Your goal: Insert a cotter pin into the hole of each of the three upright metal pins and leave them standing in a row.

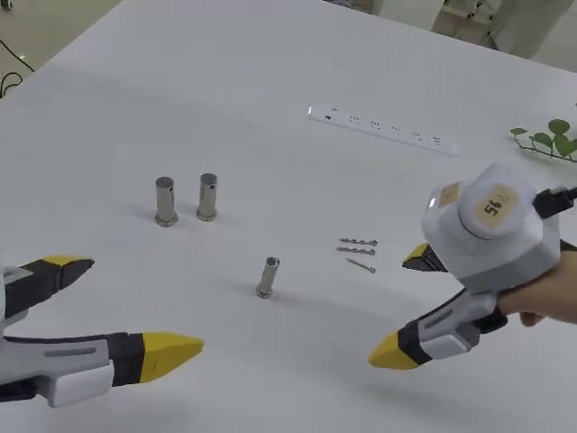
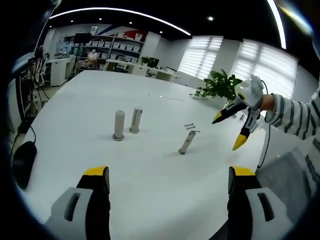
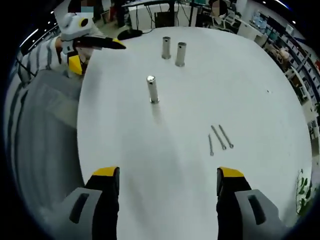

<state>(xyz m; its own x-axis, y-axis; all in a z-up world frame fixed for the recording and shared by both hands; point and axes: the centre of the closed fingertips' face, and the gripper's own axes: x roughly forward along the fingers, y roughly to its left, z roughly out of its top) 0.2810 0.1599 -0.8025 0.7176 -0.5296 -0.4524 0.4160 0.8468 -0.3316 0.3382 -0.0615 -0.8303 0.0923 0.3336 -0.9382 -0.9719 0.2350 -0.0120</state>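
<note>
At near left, left claw [image 1: 144, 304] spread, empty, free to steady. Beyond, two metal pins [image 1: 165, 200] upright together; third pin [image 1: 267, 277] nearer, apart. Rightward, three cotter pins [image 1: 358, 253] loose on surface [image 1: 270, 117], uninserted. Near right, right claw [image 1: 389, 311] released, probably to fetch one.

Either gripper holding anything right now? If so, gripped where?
Nothing held. The left gripper and right gripper both have jaws open and empty; the three cotter pins lie loose on the table.
</note>
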